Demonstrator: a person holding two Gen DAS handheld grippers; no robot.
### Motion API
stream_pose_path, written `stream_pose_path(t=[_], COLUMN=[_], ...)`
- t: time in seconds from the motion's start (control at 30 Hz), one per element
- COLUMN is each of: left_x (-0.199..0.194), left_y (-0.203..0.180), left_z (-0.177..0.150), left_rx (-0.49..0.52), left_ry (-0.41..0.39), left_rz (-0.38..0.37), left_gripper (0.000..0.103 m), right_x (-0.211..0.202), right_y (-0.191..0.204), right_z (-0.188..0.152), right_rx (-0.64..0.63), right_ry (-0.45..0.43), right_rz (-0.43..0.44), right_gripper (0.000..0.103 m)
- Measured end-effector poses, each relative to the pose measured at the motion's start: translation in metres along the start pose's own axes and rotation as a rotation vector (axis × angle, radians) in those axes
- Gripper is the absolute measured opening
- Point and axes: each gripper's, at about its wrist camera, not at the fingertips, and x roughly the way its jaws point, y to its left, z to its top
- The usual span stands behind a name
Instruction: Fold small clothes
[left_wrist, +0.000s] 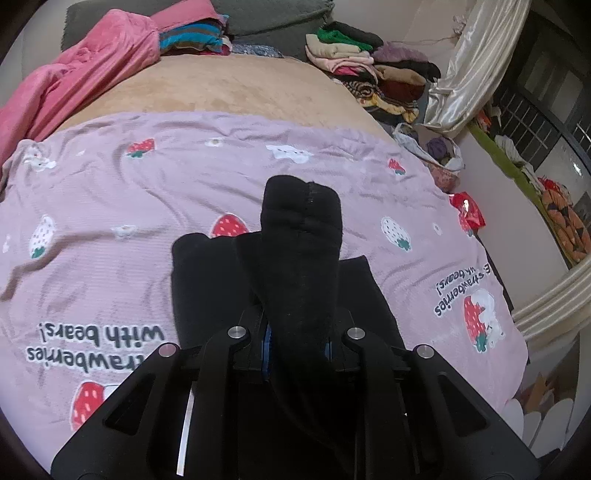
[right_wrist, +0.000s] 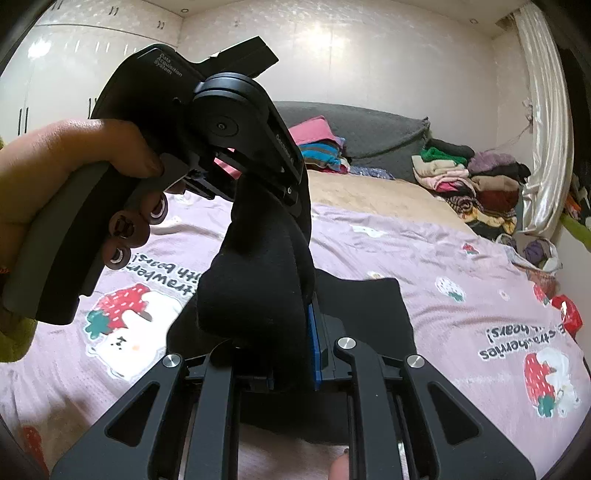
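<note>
- Left gripper (left_wrist: 295, 332) clamps black sock (left_wrist: 299, 236); right gripper (right_wrist: 291, 354) clamps its other end, lifted.
- Step: mid-fold, apparently.
- Next: lay on second sock (right_wrist: 364, 310), aligned.

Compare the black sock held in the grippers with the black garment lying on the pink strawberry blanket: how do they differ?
The black sock is lifted off the bed; the black garment lies on the pink strawberry blanket. The sock is bunched and narrow; the garment lies flat and is wider. The sock is clamped; the garment is free. Both are plain black fabric.
</note>
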Motion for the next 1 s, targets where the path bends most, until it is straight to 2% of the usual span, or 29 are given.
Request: stream_pose_path(t=[0.37, 0.67, 0.87, 0.97, 1.0], left_x=[0.034, 0.071, 0.091, 0.101, 0.105], left_y=[-0.021, -0.037, -0.043, -0.045, -0.044], left_z=[0.000, 0.002, 0.003, 0.003, 0.002], left_rx=[0.003, -0.004, -0.016, -0.028, -0.043], left_ry=[0.059, 0.122, 0.153, 0.166, 0.171], left_rz=[0.002, 0.000, -0.007, -0.024, -0.055], left_gripper=[0.011, 0.020, 0.032, 0.046, 0.053], right_x=[0.010, 0.028, 0.036, 0.041, 0.043], right_y=[-0.035, -0.068, -0.084, -0.094, -0.100], right_z=[-0.018, -0.032, -0.040, -0.045, -0.049], right_rx=[0.112, 0.288, 0.399, 0.468, 0.507], right_ry=[0.058, 0.150, 0.194, 0.222, 0.237], right_rz=[0.024, 0.097, 0.138, 0.164, 0.178], right_gripper=[0.013, 0.014, 0.016, 0.020, 0.024])
